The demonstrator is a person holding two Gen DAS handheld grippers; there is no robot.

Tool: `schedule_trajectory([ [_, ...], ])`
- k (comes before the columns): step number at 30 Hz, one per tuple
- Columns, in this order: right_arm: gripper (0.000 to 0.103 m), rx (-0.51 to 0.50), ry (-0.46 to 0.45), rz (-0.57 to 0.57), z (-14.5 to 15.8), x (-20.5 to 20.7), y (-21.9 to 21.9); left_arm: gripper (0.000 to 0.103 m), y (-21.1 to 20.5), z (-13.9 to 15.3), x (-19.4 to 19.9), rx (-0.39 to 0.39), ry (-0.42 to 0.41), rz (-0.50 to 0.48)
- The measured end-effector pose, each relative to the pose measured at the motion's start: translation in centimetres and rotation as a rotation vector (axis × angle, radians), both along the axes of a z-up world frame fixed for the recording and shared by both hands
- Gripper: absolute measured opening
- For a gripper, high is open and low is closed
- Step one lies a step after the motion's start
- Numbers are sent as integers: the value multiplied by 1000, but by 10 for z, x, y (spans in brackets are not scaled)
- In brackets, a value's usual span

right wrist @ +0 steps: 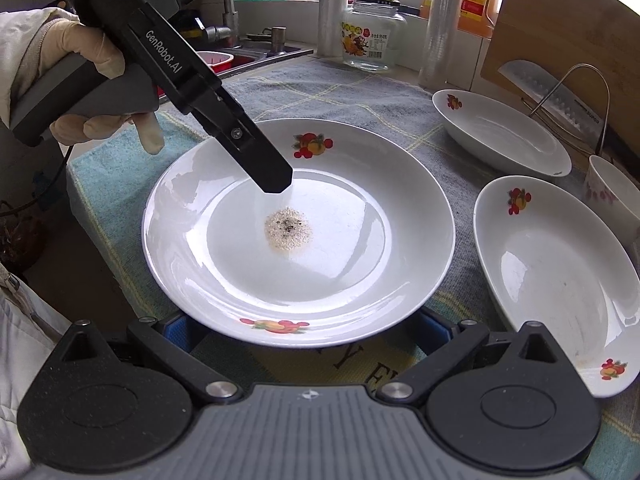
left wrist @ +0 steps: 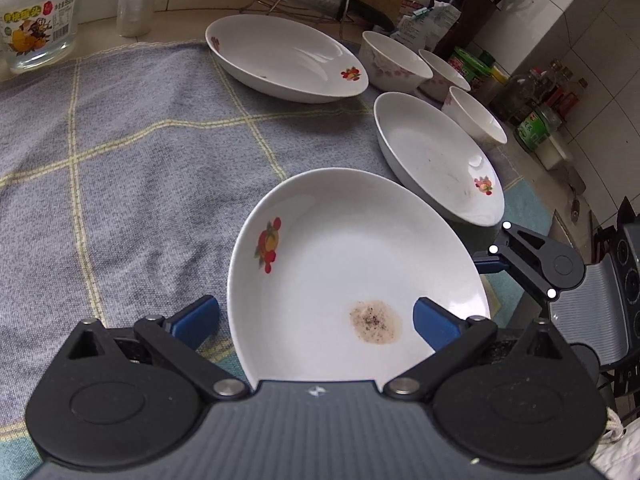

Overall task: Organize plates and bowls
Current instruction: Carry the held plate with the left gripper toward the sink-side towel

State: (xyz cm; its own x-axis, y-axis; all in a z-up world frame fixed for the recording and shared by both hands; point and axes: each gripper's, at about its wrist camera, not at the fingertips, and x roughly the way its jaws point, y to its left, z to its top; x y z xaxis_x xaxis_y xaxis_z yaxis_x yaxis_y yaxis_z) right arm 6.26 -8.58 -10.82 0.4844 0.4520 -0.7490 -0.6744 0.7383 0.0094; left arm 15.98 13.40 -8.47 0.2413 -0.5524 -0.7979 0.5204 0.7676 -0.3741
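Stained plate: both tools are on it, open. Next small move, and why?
Probably close the left tool on the near rim of the stained plate. Its fingers straddle that rim, one inside the plate and one outside, still open. The right tool is also open, at the opposite rim, so nothing grips the plate yet.
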Motion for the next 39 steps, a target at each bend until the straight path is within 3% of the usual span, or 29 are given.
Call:
schedule_trajectory([
  [18,103,17,-20,35,0,-1,-4,100,-10,1,28,70,110,-68],
  [23,103,14,-23,46,0,-1,-3,94,-12,3,31,90,116,-86],
  [25,103,8,-29,50,1,-2,-2,84,-12,4,34,90,124,-89],
  [27,103,0,-39,57,1,-3,-1,81,-13,5,37,100,124,-93],
  [39,103,-6,-35,64,2,-1,-1,78,-21,10,40,114,139,-136],
])
